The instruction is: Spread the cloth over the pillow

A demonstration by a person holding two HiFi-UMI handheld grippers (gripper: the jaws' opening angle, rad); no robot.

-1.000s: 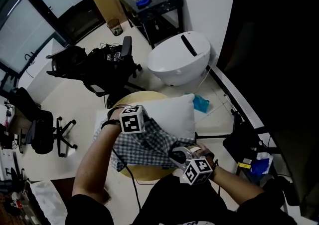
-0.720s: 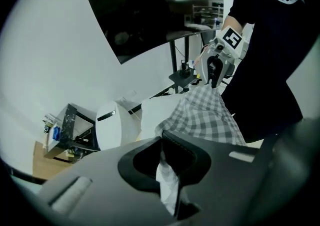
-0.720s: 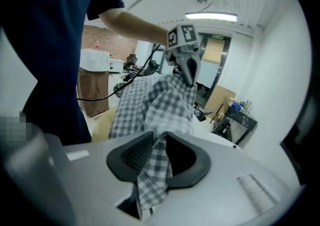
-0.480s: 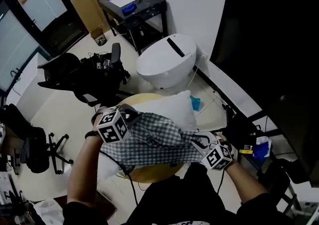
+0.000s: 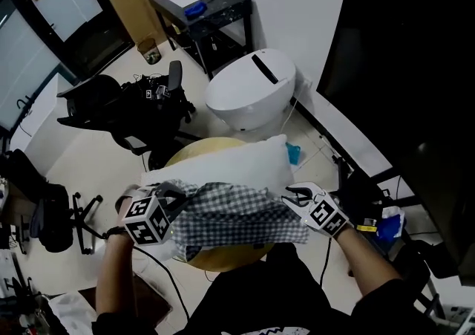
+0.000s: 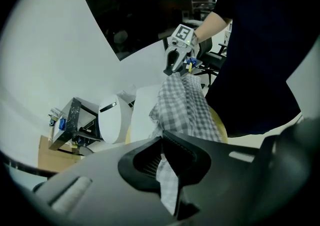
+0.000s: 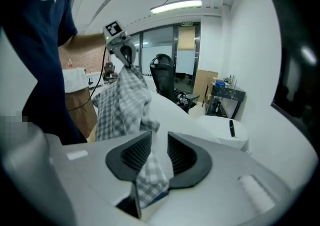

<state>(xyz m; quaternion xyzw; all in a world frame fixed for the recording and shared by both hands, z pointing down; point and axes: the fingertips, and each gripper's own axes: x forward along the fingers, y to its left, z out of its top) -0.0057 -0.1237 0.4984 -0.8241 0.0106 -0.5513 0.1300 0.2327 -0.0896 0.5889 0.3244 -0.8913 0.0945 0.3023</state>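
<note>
Stretching taut between the two grippers, the checked cloth (image 5: 237,216) covers the near edge of the white pillow (image 5: 237,164) on the round wooden table (image 5: 223,259), and it hides whether it rests on the pillow or hangs just above. The left gripper (image 6: 162,142) is clamped tight on one corner, which vanishes between its pads. The right gripper (image 7: 159,140) has its jaws opening, pads apart, with the other corner lying loose between them and its tip cut off below.
</note>
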